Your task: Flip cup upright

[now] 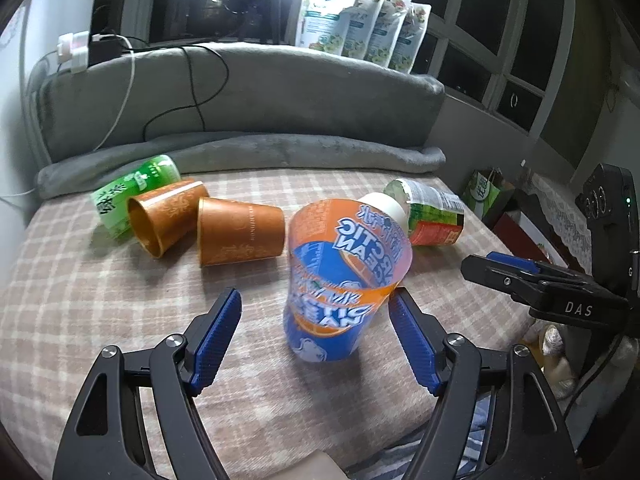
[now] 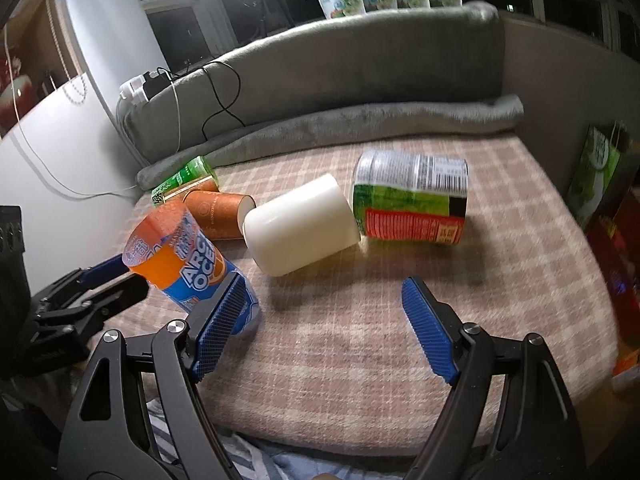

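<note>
An orange-and-blue clear plastic cup stands mouth-up and tilted on the checked blanket, between the open fingers of my left gripper; the right finger touches its rim, the left is apart. It also shows in the right wrist view, leaning, left of my open, empty right gripper. A white cup, a green-and-red labelled cup, two brown paper cups and a green cup lie on their sides.
A grey rolled blanket and cushion line the far edge, with cables and a power strip. Pouches stand on the sill. Bags sit beyond the right edge. The right gripper's body shows at right.
</note>
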`<action>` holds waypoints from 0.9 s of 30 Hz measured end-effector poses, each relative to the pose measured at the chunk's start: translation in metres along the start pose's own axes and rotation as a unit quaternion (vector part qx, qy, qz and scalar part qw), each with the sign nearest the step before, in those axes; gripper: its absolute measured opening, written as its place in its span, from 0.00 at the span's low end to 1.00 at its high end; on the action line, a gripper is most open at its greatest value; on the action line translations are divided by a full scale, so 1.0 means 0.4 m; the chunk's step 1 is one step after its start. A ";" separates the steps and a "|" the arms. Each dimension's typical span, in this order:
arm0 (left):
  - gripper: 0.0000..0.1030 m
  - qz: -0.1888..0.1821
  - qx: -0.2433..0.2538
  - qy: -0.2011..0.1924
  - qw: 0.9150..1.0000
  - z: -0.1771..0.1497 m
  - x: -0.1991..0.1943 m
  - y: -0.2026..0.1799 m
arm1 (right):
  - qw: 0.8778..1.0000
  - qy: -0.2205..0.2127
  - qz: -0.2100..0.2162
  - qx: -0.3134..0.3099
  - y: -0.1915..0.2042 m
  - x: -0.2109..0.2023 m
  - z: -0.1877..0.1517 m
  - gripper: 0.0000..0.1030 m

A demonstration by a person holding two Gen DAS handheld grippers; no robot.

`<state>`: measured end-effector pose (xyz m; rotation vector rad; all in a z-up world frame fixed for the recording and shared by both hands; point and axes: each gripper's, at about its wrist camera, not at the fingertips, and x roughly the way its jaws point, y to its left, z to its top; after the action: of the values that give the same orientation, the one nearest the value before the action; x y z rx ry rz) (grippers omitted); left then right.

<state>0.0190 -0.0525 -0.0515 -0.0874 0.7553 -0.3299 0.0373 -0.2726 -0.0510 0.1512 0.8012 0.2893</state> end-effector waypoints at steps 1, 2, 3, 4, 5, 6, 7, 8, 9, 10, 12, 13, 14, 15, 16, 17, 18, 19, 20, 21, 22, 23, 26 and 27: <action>0.74 0.002 -0.002 -0.002 1.000 -0.001 -0.006 0.005 | 1.000 -0.004 -0.003 -0.004 0.004 -0.003 0.001 0.85; 0.74 0.004 -0.005 -0.004 1.000 -0.002 -0.012 0.010 | 1.000 -0.009 -0.006 -0.009 0.009 -0.006 0.001 0.86; 0.74 0.006 -0.008 -0.006 1.000 -0.003 -0.019 0.017 | 1.000 -0.013 -0.009 -0.013 0.013 -0.009 0.002 0.86; 0.74 0.008 -0.012 -0.007 1.000 -0.003 -0.023 0.025 | 1.000 -0.017 -0.013 -0.018 0.018 -0.011 0.004 0.86; 0.74 0.011 -0.016 -0.009 1.000 -0.003 -0.027 0.033 | 0.999 -0.022 -0.017 -0.023 0.023 -0.015 0.004 0.86; 0.74 0.013 -0.020 -0.011 1.000 -0.003 -0.032 0.039 | 0.999 -0.026 -0.020 -0.028 0.028 -0.017 0.005 0.86; 0.74 0.017 -0.024 -0.013 0.999 -0.003 -0.038 0.047 | 0.999 -0.030 -0.023 -0.035 0.034 -0.020 0.006 0.86; 0.74 0.021 -0.028 -0.016 0.999 -0.004 -0.044 0.055 | 0.998 -0.034 -0.026 -0.039 0.039 -0.023 0.006 0.86; 0.74 0.025 -0.031 -0.019 0.999 -0.004 -0.048 0.060 | 0.998 -0.037 -0.028 -0.044 0.044 -0.025 0.007 0.87; 0.74 0.029 -0.034 -0.022 0.999 -0.003 -0.053 0.067 | 0.998 -0.040 -0.029 -0.048 0.050 -0.028 0.007 0.88; 0.74 0.039 -0.038 -0.029 0.998 -0.002 -0.064 0.079 | 0.997 -0.048 -0.034 -0.056 0.060 -0.032 0.008 0.89; 0.74 0.042 -0.039 -0.032 0.998 -0.002 -0.067 0.082 | 0.996 -0.052 -0.037 -0.061 0.064 -0.034 0.008 0.90; 0.74 0.048 -0.041 -0.036 0.997 -0.002 -0.073 0.086 | 0.995 -0.056 -0.040 -0.066 0.069 -0.036 0.008 0.90; 0.74 0.055 -0.042 -0.042 0.997 -0.002 -0.079 0.091 | 0.995 -0.060 -0.043 -0.069 0.074 -0.038 0.008 0.90; 0.74 0.060 -0.042 -0.046 0.996 -0.001 -0.084 0.093 | 0.994 -0.064 -0.046 -0.073 0.078 -0.040 0.009 0.90; 0.74 0.069 -0.042 -0.054 0.995 0.000 -0.091 0.097 | 0.993 -0.069 -0.049 -0.077 0.083 -0.043 0.009 0.91; 0.74 0.078 -0.042 -0.061 0.994 0.000 -0.097 0.098 | 0.993 -0.074 -0.052 -0.080 0.087 -0.046 0.009 0.92; 0.74 0.090 -0.042 -0.072 0.992 0.002 -0.106 0.101 | 0.992 -0.079 -0.056 -0.083 0.091 -0.049 0.010 0.94; 0.74 0.100 -0.041 -0.081 0.991 0.003 -0.112 0.102 | 0.991 -0.084 -0.058 -0.086 0.094 -0.052 0.009 0.95; 0.74 0.109 -0.039 -0.090 0.989 0.004 -0.118 0.104 | 0.990 -0.089 -0.062 -0.090 0.099 -0.055 0.009 0.97; 0.74 0.121 -0.036 -0.101 0.987 0.006 -0.125 0.104 | 0.989 -0.095 -0.066 -0.094 0.103 -0.058 0.009 0.98; 0.74 0.126 -0.035 -0.105 0.986 0.007 -0.129 0.105 | 0.988 -0.098 -0.069 -0.097 0.105 -0.059 0.008 0.98; 0.74 0.126 -0.044 -0.113 0.985 0.016 -0.139 0.117 | 0.986 -0.108 -0.077 -0.106 0.115 -0.065 0.009 0.99; 0.74 0.127 -0.046 -0.117 0.984 0.017 -0.143 0.118 | 0.985 -0.110 -0.078 -0.106 0.116 -0.067 0.010 0.99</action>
<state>-0.0028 0.0104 -0.0182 -0.1133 0.5402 -0.0403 0.0133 -0.2369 -0.0185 -0.0792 0.5550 0.2039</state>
